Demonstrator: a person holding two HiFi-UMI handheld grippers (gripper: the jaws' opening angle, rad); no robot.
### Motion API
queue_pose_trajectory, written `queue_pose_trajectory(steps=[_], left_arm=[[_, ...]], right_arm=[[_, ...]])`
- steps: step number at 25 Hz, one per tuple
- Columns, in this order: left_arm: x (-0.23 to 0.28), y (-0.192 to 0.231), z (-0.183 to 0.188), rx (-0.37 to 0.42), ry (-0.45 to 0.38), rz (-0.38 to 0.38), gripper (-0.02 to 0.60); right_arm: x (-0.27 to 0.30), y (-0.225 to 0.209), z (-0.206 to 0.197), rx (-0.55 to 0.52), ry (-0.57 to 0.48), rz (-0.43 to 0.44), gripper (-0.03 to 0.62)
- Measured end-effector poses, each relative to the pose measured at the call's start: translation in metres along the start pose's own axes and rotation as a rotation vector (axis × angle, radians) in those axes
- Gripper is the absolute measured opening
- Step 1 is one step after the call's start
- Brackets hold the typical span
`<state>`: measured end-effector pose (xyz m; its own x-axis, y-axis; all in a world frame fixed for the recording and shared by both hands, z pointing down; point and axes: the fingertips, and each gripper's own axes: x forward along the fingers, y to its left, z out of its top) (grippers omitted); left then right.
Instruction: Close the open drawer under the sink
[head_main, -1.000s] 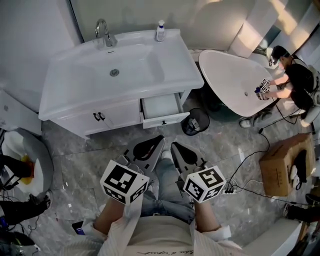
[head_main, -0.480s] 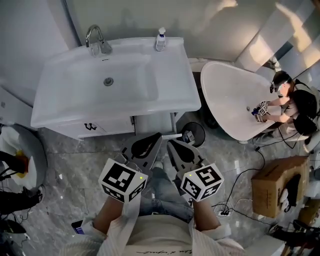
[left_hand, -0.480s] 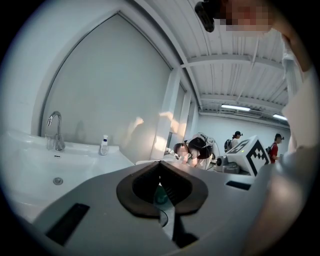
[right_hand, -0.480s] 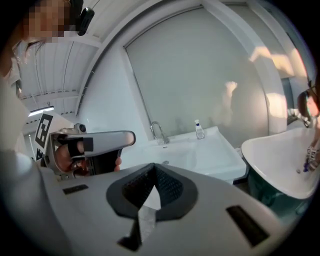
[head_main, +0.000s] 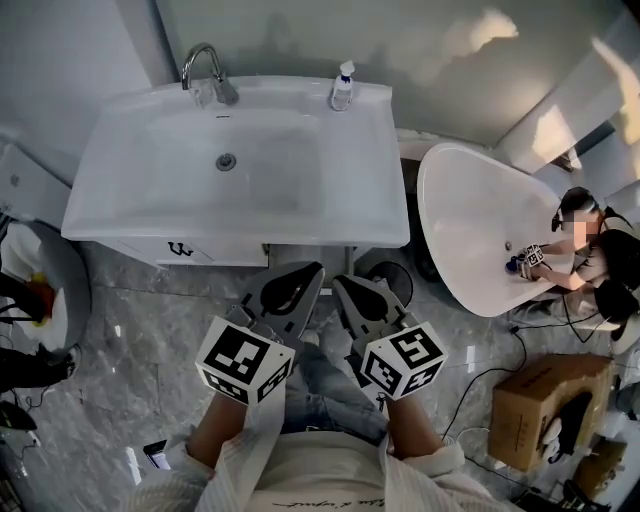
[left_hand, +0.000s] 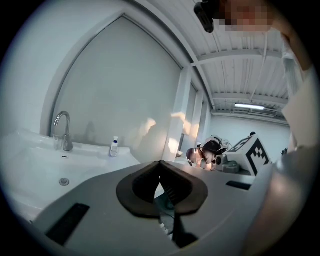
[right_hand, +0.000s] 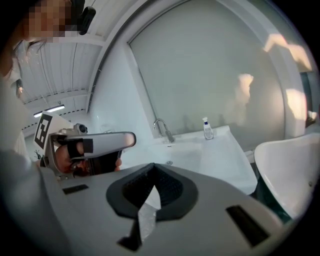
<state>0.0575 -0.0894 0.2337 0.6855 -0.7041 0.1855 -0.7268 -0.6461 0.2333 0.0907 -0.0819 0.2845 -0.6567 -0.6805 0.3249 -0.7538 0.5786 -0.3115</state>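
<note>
The white sink (head_main: 240, 165) fills the upper part of the head view. Its counter overhangs the cabinet front (head_main: 180, 249), which shows dark handles. Of the drawer's place (head_main: 308, 252) under the counter's right half only a thin pale strip shows, so I cannot tell how far out it stands. My left gripper (head_main: 306, 272) and right gripper (head_main: 344, 286) point at that strip from just in front, side by side. Both are shut with nothing between the jaws. The left gripper view (left_hand: 161, 162) and the right gripper view (right_hand: 152, 166) show the jaws meeting at the tips, above the basin.
A dark waste bin (head_main: 392, 272) stands on the floor right of the grippers. A white bathtub (head_main: 480, 235) lies further right with a person (head_main: 590, 262) working at it. A cardboard box (head_main: 540, 405) and cables are at lower right, a toilet (head_main: 45, 290) at left. A soap bottle (head_main: 343, 88) and tap (head_main: 205, 70) stand on the sink.
The view has moved forward over the sink. The drawer, plainly pulled out a second ago, is now hidden under the counter edge. Both grippers stayed shut and came close to the cabinet.
</note>
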Motion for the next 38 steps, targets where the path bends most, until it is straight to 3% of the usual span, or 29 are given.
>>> queue_pose_trajectory(steps=[18, 38], left_arm=[[0.002, 0.028, -0.020, -0.029, 0.056, -0.022, 0.015], [-0.004, 0.048, -0.119, -0.061, 0.113, -0.038, 0.015]], right_arm=[[0.020, -0.008, -0.014, 0.057, 0.043, -0.053, 0.009], [0.045, -0.029, -0.108, 0.135, 0.075, -0.150, 0.009]])
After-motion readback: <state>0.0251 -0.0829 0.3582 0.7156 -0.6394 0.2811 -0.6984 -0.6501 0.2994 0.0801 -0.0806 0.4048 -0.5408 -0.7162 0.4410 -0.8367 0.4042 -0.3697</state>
